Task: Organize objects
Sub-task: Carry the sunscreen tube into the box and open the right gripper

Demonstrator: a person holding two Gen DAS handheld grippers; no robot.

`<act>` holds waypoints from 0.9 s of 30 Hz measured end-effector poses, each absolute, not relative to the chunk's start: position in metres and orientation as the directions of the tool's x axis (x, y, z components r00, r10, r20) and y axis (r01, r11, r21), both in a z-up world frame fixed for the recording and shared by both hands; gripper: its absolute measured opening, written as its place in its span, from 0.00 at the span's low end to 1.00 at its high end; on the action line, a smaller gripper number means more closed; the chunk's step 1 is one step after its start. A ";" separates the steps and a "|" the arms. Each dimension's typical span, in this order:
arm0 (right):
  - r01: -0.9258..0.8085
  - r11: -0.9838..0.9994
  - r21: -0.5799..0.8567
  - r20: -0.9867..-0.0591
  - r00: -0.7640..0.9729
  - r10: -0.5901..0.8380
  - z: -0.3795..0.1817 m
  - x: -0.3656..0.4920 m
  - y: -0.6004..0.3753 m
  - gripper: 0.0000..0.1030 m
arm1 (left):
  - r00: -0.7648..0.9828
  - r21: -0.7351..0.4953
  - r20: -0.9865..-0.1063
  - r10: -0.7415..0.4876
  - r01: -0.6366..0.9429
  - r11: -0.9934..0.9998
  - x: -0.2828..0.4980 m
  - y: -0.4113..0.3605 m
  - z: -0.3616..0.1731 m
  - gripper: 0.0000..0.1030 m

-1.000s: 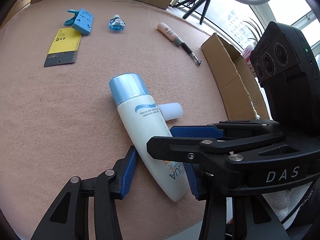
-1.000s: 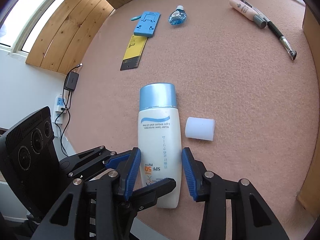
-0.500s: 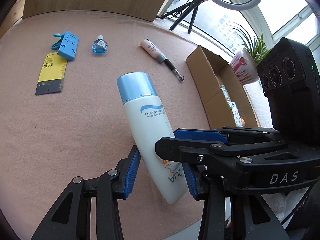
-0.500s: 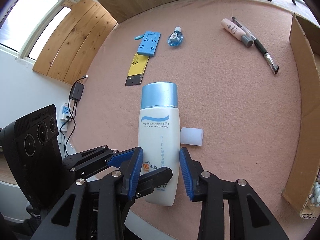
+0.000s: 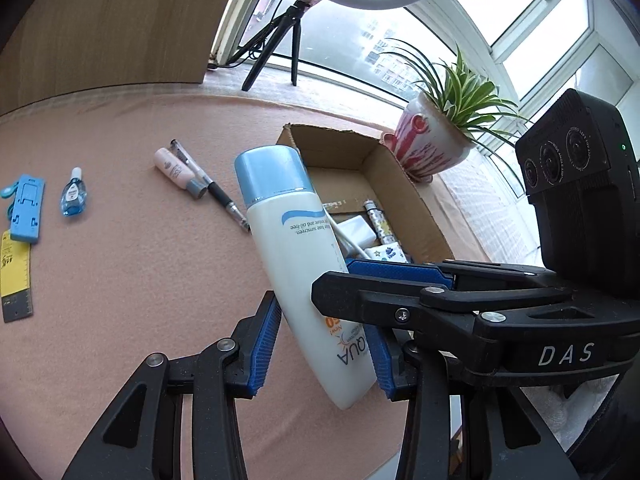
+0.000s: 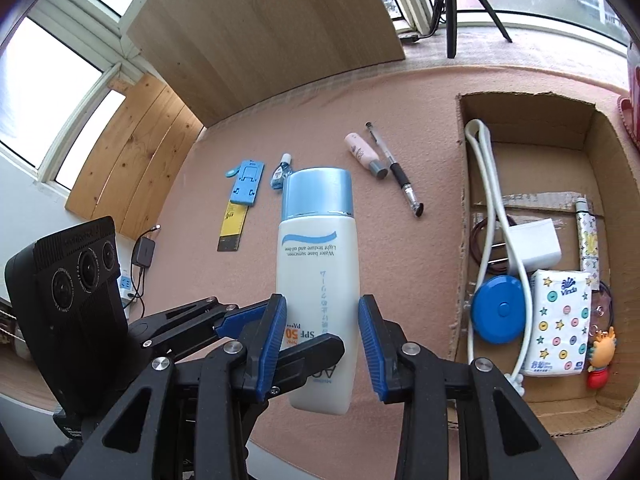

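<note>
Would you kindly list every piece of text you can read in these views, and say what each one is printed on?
"Water base sunscreen, Light texture and oil-free", "SPF 50", "PA+++": sunscreen bottle, printed upside down in the right wrist view.
"AQUA", "New!": same bottle, left wrist view.
"DAS": right gripper body, left wrist view.
"Vinda": tissue pack in the cardboard box.
Yellow ruler, eye-drop bottle, pink tube: print too small to read.

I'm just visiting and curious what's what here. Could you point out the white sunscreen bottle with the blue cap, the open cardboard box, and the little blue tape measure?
white sunscreen bottle with blue cap [image 6: 318, 276], right wrist view, white body.
open cardboard box [image 6: 532, 128], right wrist view, far inner wall.
round blue tape measure [image 6: 498, 309], right wrist view, top face.
</note>
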State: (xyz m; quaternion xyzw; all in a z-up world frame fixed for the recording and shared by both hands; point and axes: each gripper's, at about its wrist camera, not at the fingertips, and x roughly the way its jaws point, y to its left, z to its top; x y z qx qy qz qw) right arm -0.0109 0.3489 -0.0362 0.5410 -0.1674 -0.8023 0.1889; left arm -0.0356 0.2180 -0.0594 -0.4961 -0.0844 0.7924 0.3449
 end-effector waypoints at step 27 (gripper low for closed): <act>-0.063 -0.946 0.318 -0.837 -0.487 -0.248 -0.032 -0.047 0.479 0.47 | -0.237 -0.387 -0.766 0.597 -0.572 -0.723 -0.084 0.360 -0.067 0.63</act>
